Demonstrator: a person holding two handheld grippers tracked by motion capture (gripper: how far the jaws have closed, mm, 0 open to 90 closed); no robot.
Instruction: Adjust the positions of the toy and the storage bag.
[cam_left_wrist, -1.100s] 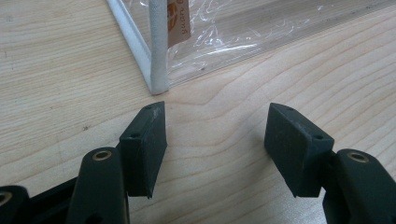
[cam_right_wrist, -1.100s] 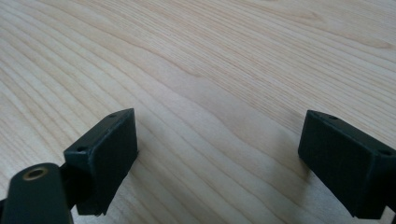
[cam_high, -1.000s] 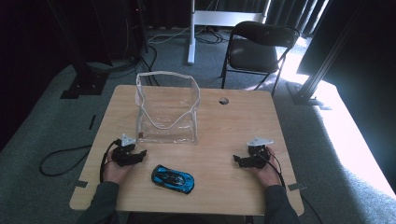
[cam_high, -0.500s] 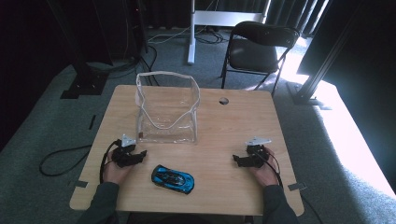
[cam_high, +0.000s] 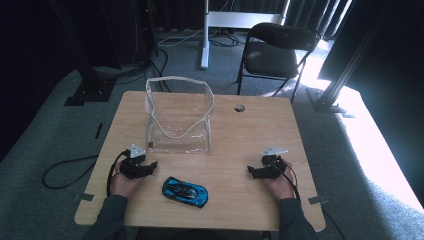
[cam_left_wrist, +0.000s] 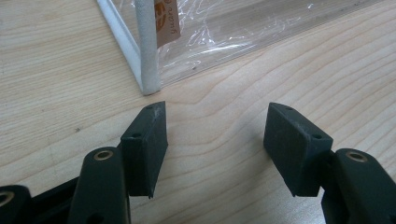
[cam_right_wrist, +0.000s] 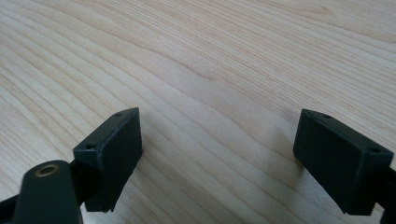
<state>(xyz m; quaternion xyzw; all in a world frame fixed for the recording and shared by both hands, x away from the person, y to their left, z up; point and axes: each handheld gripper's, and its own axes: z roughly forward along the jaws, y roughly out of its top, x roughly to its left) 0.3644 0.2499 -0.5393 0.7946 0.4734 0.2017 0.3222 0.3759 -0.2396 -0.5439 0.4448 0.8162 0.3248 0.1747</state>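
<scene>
1. The shiny blue toy car (cam_high: 184, 191) lies near the counter's (cam_high: 260, 125) front edge, between both tools.
2. The left tool (cam_high: 150, 165) is released, holding nothing.
3. The right tool (cam_high: 251, 171) has just been closing a little, still wide, holding nothing.
4. The clear plastic bag (cam_high: 179, 120) stands toward the back edge.

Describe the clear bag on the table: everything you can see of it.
The clear bag looks like thin, glossy, crinkled transparent plastic with white trim along its edges and open top. It stands upright on the wooden table, toward the far left, its mouth gaping and its front rim sagging in a curve. A small brown label with print hangs by a white corner seam. It looks empty. Nothing but the table touches it; the left gripper sits just short of that corner.
</scene>
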